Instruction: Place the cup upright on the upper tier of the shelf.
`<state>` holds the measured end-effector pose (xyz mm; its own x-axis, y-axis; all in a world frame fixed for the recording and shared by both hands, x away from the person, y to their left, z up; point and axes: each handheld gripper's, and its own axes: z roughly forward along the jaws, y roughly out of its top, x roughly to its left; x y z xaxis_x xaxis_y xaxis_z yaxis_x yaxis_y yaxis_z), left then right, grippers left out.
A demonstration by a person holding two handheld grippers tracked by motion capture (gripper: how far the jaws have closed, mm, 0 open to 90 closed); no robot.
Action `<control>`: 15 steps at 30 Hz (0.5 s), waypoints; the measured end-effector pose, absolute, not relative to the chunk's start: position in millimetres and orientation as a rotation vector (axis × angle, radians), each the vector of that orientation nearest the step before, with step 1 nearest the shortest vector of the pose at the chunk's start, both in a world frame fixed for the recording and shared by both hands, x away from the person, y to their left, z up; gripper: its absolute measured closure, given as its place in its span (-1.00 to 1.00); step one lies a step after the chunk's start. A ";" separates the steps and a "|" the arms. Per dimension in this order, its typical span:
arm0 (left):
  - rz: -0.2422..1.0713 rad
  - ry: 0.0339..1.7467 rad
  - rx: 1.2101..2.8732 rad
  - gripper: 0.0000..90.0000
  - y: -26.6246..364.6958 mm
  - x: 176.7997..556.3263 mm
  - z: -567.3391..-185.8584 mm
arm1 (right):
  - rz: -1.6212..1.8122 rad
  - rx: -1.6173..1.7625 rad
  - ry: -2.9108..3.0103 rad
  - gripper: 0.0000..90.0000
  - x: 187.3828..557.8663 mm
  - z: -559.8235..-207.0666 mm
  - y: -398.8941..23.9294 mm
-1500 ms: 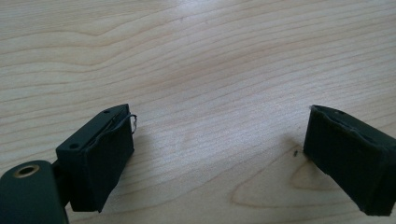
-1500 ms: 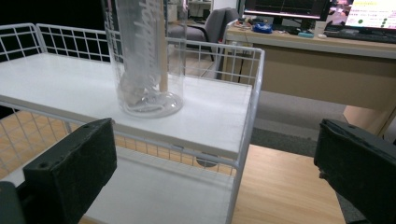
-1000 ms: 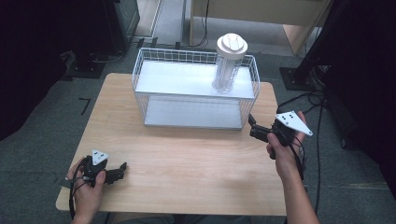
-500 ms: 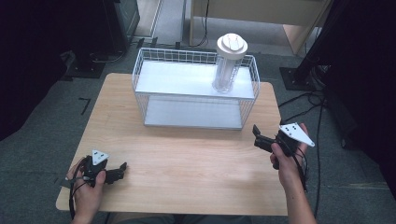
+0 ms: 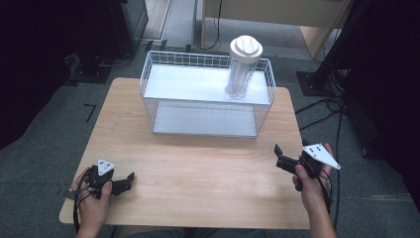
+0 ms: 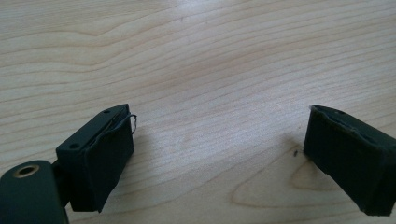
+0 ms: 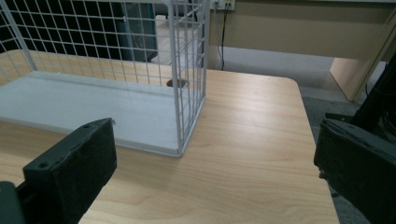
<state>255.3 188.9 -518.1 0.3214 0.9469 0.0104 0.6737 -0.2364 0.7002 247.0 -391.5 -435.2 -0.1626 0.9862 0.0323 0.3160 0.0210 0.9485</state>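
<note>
On the far half of the light wooden table [image 5: 198,168], a white wire-mesh basket with a flat white base panel [image 5: 163,74] is standing, and a tall clear plastic cylinder with a round white lid [image 5: 241,69] is standing upright inside it, at its far right corner. At the near left corner of the table, the left gripper [image 5: 130,179] is resting low in the person's left hand [image 5: 91,203], its grey three-cornered plate facing upward and its jaws pointing right across the bare wood. Seen along the left gripper [image 6: 217,154] in its own view, the two black padded jaws are standing wide apart, released and gripping nothing, with wood grain lying between them. At the near right edge of the table, the right gripper [image 5: 277,156] is being held in the person's right hand [image 5: 309,186], well apart from the basket and from the cylinder, its jaws pointing left and toward the far side. Along the right gripper [image 7: 215,172] in its own view, the jaws are likewise standing wide apart and unloaded, and the near right corner of the basket [image 7: 187,93] is showing between them, farther off, with its base panel lying flat on the table [image 7: 252,121]. Both grippers are lying well apart from each other, on opposite sides of the near edge.
</note>
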 end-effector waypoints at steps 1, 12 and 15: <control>0.594 1.424 1.996 -0.81 188.9 255.3 -518.1 | 1.167 1.365 1.571 -1.00 247.0 -435.2 -391.5; 0.594 1.425 1.994 -0.81 188.8 255.3 -518.1 | 1.127 1.437 1.552 -1.00 228.4 -455.8 -413.1; 0.593 1.424 1.996 -0.81 188.9 255.3 -518.0 | 1.111 1.453 1.555 -1.00 225.7 -460.7 -415.6</control>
<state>255.3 188.9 -518.0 0.3214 0.9469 0.0101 0.6738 -0.2362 0.7001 225.7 -415.6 -460.7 -0.1010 0.9936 0.0499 0.3690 -0.0092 0.9294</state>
